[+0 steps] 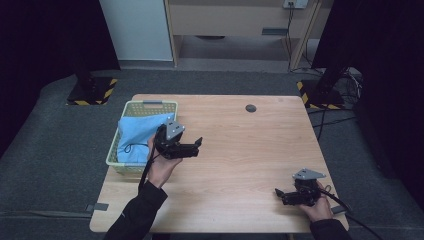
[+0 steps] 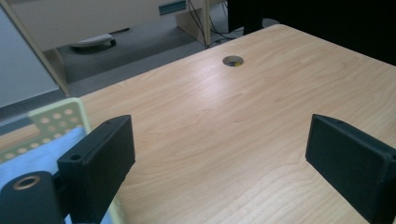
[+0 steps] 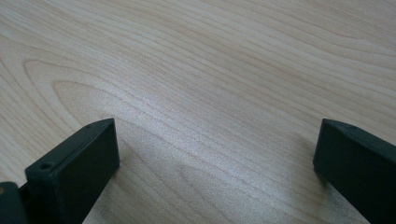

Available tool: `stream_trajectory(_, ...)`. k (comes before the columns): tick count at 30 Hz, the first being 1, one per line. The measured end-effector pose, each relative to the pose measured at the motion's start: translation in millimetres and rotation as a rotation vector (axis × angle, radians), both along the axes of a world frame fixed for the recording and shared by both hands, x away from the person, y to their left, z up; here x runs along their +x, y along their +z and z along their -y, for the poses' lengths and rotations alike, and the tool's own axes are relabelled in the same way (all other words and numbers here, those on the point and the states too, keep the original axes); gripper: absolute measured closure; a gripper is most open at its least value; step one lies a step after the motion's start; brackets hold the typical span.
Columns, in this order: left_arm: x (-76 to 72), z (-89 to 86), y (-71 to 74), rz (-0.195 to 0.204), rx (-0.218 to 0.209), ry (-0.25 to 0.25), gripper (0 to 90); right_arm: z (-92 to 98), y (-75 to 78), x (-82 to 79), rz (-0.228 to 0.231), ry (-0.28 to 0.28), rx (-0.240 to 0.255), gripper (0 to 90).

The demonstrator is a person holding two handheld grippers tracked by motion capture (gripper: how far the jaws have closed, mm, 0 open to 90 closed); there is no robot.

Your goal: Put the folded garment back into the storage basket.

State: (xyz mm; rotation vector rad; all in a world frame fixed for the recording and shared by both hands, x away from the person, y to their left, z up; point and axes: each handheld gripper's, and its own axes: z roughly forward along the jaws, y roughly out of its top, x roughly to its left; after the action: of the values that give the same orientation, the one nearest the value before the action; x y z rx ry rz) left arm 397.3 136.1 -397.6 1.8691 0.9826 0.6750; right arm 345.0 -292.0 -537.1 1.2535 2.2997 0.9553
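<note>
A pale green perforated basket [image 1: 150, 105] stands at the table's left edge with a light blue cloth [image 1: 137, 136] folded inside it. My left gripper [image 1: 199, 144] hovers just right of the basket, pointing right over the wood, open with nothing between its jaws. In the left gripper view the same gripper [image 2: 219, 154] has its jaws wide apart, with the basket rim [image 2: 56, 119] and blue cloth [image 2: 32, 161] at the lower left. My right gripper [image 1: 278, 193] rests low near the table's front right corner, open and pointing left. The right gripper view has that gripper [image 3: 215, 154] open over bare wood.
A round cable hole [image 1: 250, 108] sits near the table's far edge, also seen as the hole [image 2: 233, 60] in the left gripper view. Two black stand bases with yellow-striped edges [image 1: 92, 90] flank the table on grey carpet. A wooden cabinet [image 1: 235, 20] stands behind.
</note>
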Motion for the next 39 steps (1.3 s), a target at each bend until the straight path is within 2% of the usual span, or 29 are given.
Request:
stream_trajectory(8,-4.5,17.2,-8.1,-0.014,0.033,-0.044,7.5,0.1,-0.1,-0.1,0.001,0.0,0.0,0.3)
stream_trajectory(26,-14.8,46.6,-26.8,-0.041,0.063,-0.137,7.4,0.4,-0.1,-0.2,0.001,0.003,0.0,0.3)
stream_trajectory(33,-18.5,51.6,-31.8,-0.048,0.055,-0.157,7.3,0.5,-0.1,-0.2,0.001,0.003,0.0,0.3)
stream_trajectory(39,-23.2,54.7,-38.7,-0.065,0.022,-0.185,7.4,0.5,-0.1,-0.2,0.001,0.003,0.0,0.3)
